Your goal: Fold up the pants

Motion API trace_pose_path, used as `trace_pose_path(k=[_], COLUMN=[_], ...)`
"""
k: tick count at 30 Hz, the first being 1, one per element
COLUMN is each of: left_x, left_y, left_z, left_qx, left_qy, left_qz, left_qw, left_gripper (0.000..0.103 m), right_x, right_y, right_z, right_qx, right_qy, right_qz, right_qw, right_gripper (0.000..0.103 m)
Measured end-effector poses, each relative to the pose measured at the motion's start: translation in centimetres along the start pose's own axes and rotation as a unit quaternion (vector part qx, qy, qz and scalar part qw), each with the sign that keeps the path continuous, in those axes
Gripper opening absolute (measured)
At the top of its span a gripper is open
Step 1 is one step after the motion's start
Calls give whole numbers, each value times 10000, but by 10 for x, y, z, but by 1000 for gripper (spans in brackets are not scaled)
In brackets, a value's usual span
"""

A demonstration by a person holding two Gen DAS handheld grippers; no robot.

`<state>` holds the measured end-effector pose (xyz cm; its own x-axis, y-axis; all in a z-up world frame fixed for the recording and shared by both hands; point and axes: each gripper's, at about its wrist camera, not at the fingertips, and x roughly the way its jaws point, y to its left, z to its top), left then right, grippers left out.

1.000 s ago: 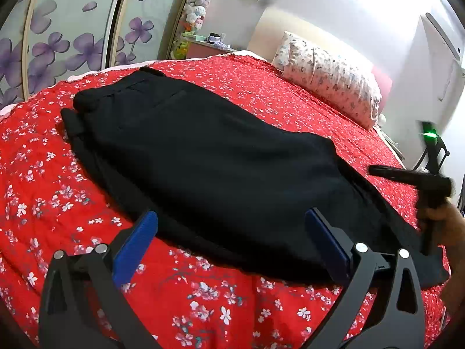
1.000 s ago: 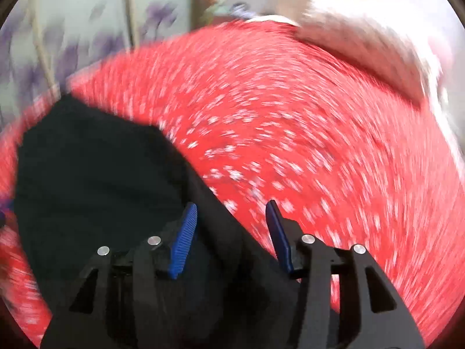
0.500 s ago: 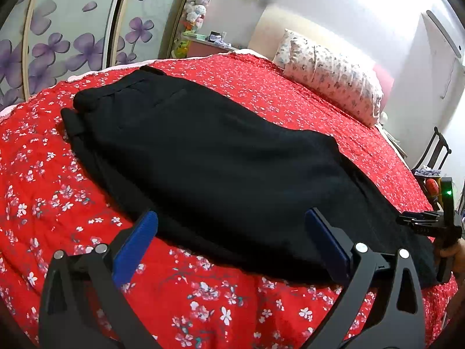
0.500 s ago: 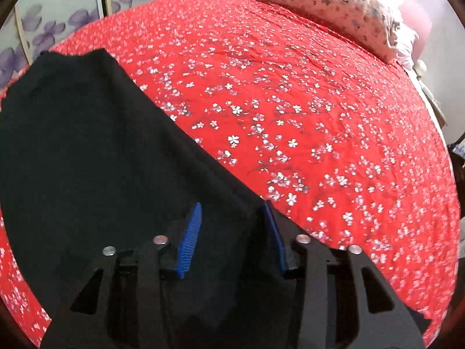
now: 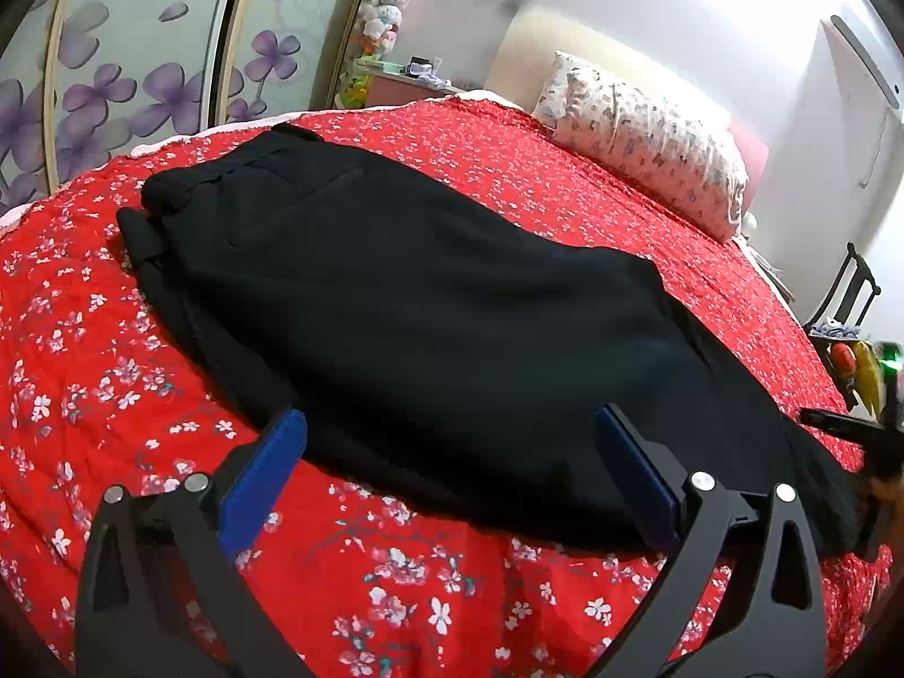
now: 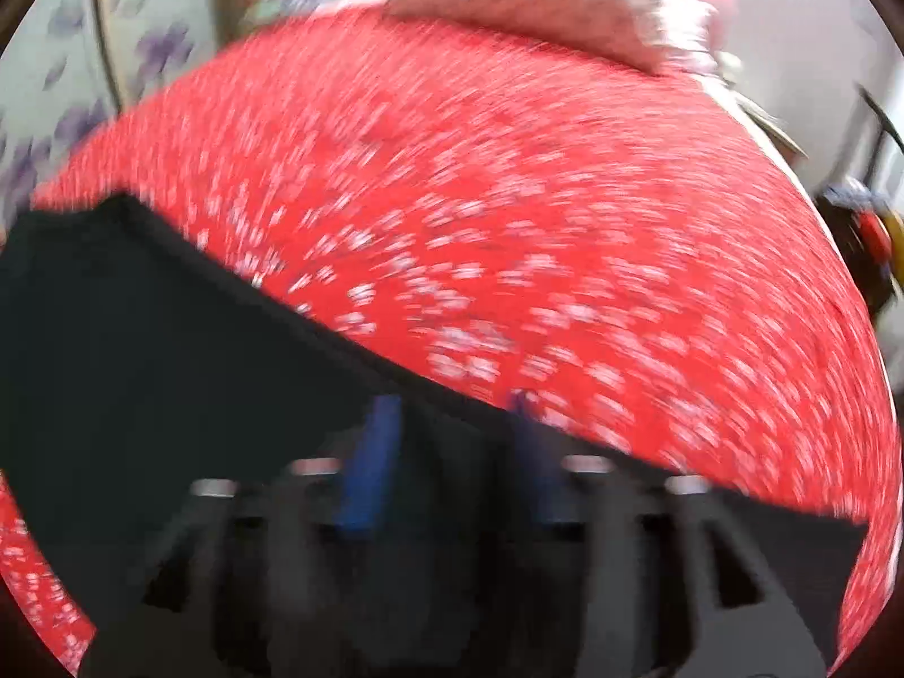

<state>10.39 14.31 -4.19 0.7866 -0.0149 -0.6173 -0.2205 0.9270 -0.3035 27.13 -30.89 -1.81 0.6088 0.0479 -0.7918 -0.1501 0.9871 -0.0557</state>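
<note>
Black pants (image 5: 429, 311) lie flat across the red flowered bedspread (image 5: 101, 350), folded lengthwise, waistband at the far left, leg ends at the near right. My left gripper (image 5: 452, 469) is wide open and empty, hovering over the near edge of the pants. In the blurred right wrist view the pants (image 6: 169, 373) fill the lower left. My right gripper (image 6: 452, 452) is over the leg end with its blue pads apart and dark cloth between them. It also shows in the left wrist view (image 5: 847, 429) at the right edge.
A flowered pillow (image 5: 638, 141) lies at the head of the bed. Sliding wardrobe doors with purple flowers (image 5: 113, 85) stand on the left. A black chair (image 5: 847, 294) with objects stands beside the bed on the right.
The right gripper dropped to the leg end of the pants and is moving fast, blurring its view. The left gripper and the pants have stayed in place.
</note>
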Motion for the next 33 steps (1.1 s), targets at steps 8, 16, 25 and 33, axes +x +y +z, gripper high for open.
trace_pose_path(k=[8,16,25,33], left_x=[0,0,0,1], left_y=[0,-1,0,0], left_z=[0,0,0,0], left_qx=[-3,-2,0,4], left_qy=[1,3,10,17], left_qz=[-2,2,5,8], left_qw=[10000,10000,10000,10000], left_gripper=[101,101,101,101], right_x=[-120,-140,-105,-105], right_y=[-199,-267,-266,-256], right_z=[-128,-218,-229,-220], right_qx=[3909,5620,5849,5541], right_qy=[-591,-717,-633,-971], right_qz=[-193,-156,-52,69], right_qw=[9183,8239,8086,8267], right_gripper=[51,48,43,42])
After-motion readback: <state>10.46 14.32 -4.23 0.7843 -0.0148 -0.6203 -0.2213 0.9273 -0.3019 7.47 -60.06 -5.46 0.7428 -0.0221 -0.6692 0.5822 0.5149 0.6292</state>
